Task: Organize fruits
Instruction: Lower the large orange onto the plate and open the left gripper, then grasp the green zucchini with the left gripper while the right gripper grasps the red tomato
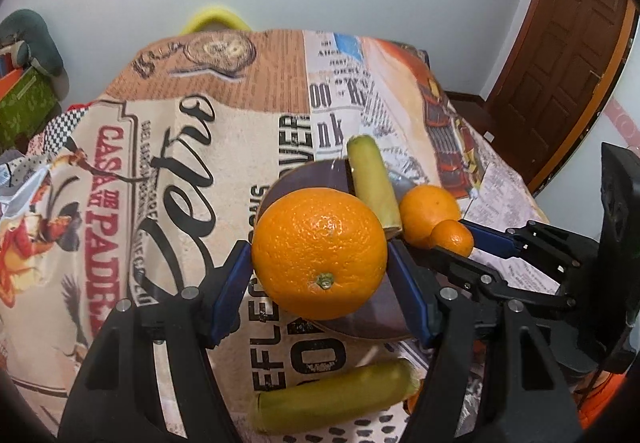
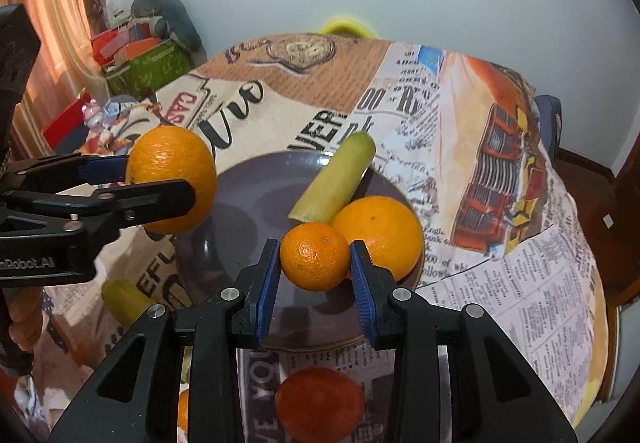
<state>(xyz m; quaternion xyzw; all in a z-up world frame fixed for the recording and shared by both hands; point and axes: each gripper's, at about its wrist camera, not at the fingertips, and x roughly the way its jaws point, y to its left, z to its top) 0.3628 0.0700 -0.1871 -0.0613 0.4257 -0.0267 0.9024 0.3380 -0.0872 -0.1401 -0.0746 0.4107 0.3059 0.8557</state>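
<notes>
My left gripper (image 1: 320, 263) is shut on a large orange (image 1: 320, 253) and holds it above the left part of a dark purple plate (image 1: 304, 177). My right gripper (image 2: 315, 263) is shut on a small mandarin (image 2: 315, 257) over the plate (image 2: 248, 203). On the plate lie another orange (image 2: 380, 233) and a green banana piece (image 2: 334, 179). The left gripper with its orange (image 2: 170, 175) shows at the left of the right wrist view. The right gripper with the mandarin (image 1: 452, 237) shows at the right of the left wrist view.
A second green banana piece (image 1: 336, 397) lies on the printed tablecloth (image 1: 180, 183) in front of the plate. A red-orange fruit (image 2: 320, 403) lies on the cloth below my right gripper. Boxes (image 2: 148, 63) stand beyond the table's left edge. A wooden door (image 1: 560, 43) is at the right.
</notes>
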